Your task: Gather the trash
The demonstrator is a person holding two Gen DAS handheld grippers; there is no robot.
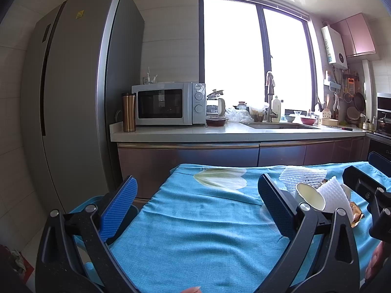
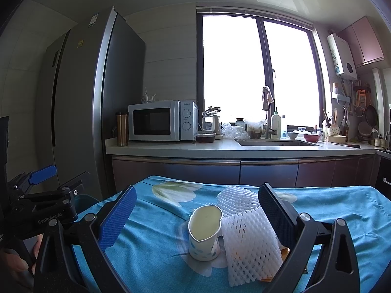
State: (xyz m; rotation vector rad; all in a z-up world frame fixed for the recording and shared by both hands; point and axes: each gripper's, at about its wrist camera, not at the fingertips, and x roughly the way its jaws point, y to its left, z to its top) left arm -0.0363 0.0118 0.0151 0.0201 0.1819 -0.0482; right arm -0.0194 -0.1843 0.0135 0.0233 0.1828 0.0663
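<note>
A crushed paper cup lies on the blue tablecloth. White foam fruit netting lies beside it on the right, over an orange wrapper, with a second piece of netting behind. My right gripper is open, its jaws either side of the cup and netting. My left gripper is open and empty over bare cloth at the table's left. The cup, netting and wrapper show at its right, beside the right gripper.
A blue bin stands low at the table's left edge. Beyond the table are the kitchen counter with a microwave, a sink and a tall grey fridge.
</note>
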